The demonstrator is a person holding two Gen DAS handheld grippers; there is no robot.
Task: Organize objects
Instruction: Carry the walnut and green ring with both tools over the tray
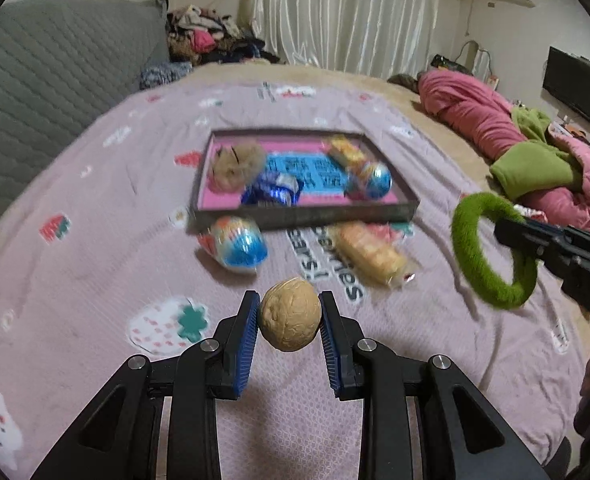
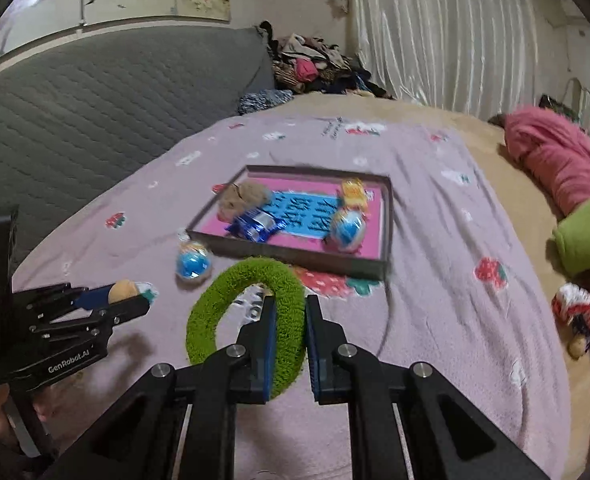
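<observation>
My left gripper (image 1: pixel 289 308) is shut on a tan walnut (image 1: pixel 289 314) and holds it above the bedspread, short of the tray; it also shows in the right wrist view (image 2: pixel 135 296). My right gripper (image 2: pixel 290 312) is shut on a fuzzy green ring (image 2: pixel 231 300), lifted above the bed; the ring shows at the right in the left wrist view (image 1: pixel 491 252). A shallow grey tray (image 1: pixel 295 216) with a pink and blue floor holds a brown fuzzy toy (image 1: pixel 235 166), a blue wrapper (image 1: pixel 271 192), a yellow snack (image 1: pixel 347 152) and a blue foil ball (image 1: pixel 375 182).
In front of the tray lie a blue foil ball (image 1: pixel 239 244) and a packaged yellow cake (image 1: pixel 375 256). A grey quilted headboard (image 1: pixel 55 64) is at the left. Pink and green bedding (image 1: pixel 515 136) is at the right, with a red-white knitted item (image 2: pixel 577 312) beside it.
</observation>
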